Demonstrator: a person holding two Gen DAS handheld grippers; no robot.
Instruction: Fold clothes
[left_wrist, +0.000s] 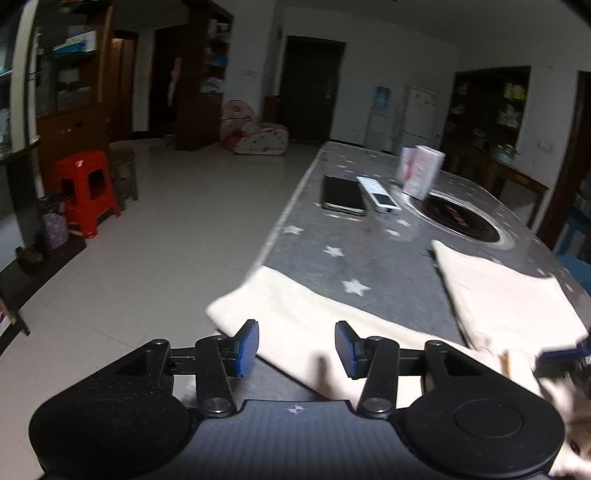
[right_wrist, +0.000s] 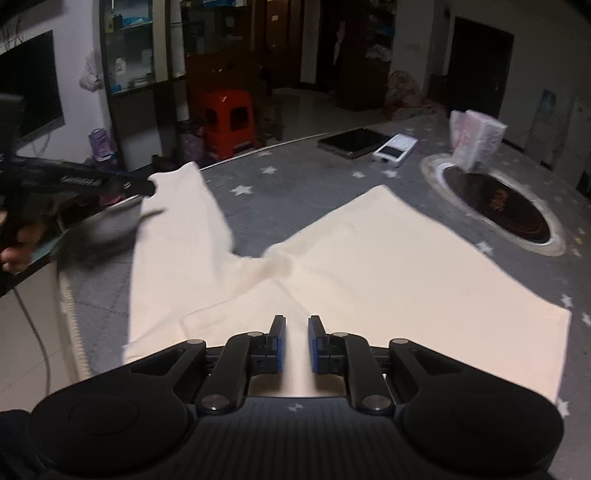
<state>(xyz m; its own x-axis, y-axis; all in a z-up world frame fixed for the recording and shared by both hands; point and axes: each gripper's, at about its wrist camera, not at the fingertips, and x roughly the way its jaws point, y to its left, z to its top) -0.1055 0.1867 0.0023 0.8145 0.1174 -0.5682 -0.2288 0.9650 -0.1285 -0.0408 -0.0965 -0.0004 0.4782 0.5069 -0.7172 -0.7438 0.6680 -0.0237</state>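
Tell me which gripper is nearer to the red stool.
Left. The left gripper hovers open at the table edge facing the red stool; the right gripper sits further in, over the cream garment.

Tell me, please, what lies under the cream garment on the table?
The cream garment lies on a grey star-patterned tablecloth. Whatever the cloth covers beneath it cannot be seen.

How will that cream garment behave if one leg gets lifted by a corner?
Probably floppy: the cream garment lies flat with soft creases at the crotch, so a lifted leg should drape and sag. Likely light, since it looks thin. It may drag rather than slide cleanly on the star-print tablecloth. The left leg nears the table edge, so it could slip off.
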